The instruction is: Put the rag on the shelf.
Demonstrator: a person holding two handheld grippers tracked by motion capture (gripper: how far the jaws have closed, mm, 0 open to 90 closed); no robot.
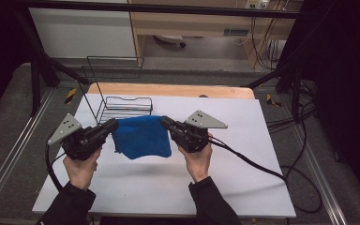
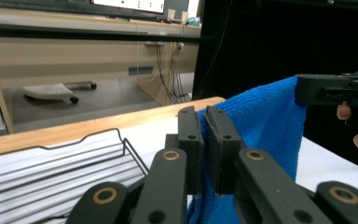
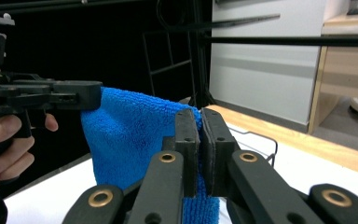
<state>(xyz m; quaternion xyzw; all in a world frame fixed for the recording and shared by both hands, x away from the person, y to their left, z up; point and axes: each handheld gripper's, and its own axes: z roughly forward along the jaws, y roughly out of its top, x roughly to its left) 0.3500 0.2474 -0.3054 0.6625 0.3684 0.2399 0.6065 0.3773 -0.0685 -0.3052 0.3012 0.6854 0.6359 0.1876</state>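
Observation:
A blue cloth [image 1: 141, 137] hangs stretched above the white table between both grippers. My left gripper [image 1: 112, 124] is shut on the cloth's left top corner, and my right gripper [image 1: 165, 121] is shut on its right top corner. In the left gripper view the jaws of my left gripper [image 2: 204, 121] pinch the blue cloth [image 2: 265, 126], and the other gripper [image 2: 326, 88] holds its far corner. In the right gripper view my right gripper [image 3: 200, 122] clamps the blue cloth [image 3: 130, 140], with the other gripper [image 3: 70, 95] on the far corner.
A black wire basket [image 1: 122, 105] stands just behind the cloth at the table's back left, also seen as the wire basket [image 2: 51, 163]. The white table top [image 1: 168, 183] has a wooden strip [image 1: 168, 89] along its far edge. Cables [image 1: 262, 168] trail right.

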